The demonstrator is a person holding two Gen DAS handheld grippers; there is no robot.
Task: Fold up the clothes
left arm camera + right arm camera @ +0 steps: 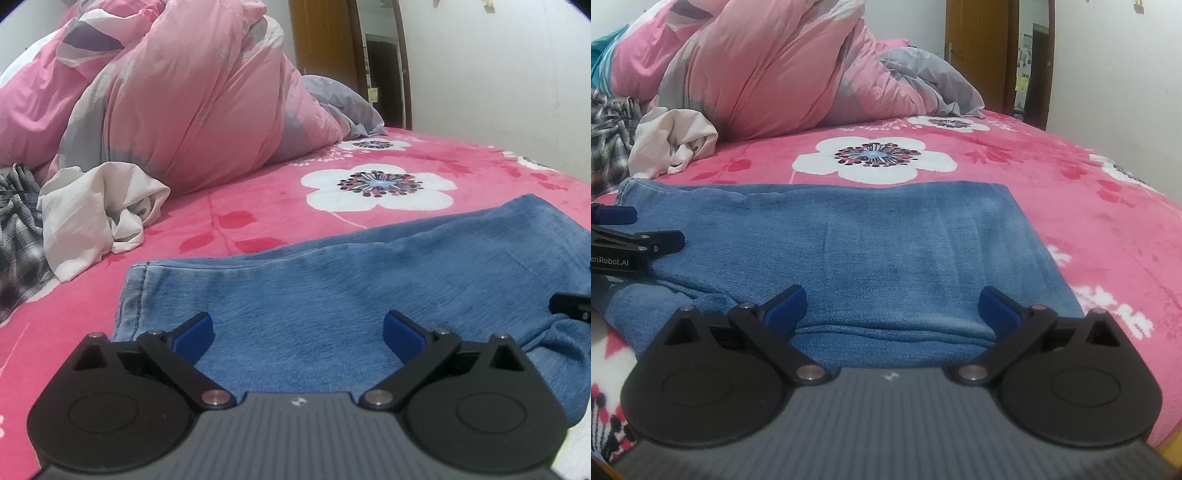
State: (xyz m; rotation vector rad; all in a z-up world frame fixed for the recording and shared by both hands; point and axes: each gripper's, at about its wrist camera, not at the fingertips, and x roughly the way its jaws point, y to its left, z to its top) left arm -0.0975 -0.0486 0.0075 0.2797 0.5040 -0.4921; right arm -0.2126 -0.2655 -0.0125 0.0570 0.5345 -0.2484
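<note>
The jeans [849, 240] lie partly folded on the pink blanket [1071, 192], in front of the white flower [873, 158]. The left gripper [297, 334] and the right gripper [892, 310] both hover low over the jeans' near edge with jaws spread wide, grasping nothing.

The next move looks like a pinch along that near edge to carry a fold over. The edge shows stacked layers in the right wrist view, so a shallow bite may catch only the top layer and peel the fold apart. If the two grippers lift unevenly, the denim may skew and the fold land crooked. The plush blanket could also get pinched with the cloth and drag. The white garment [96, 221] and plaid shirt [18, 240] lie left of the jeans, near enough to snag on a wide swing.
</note>
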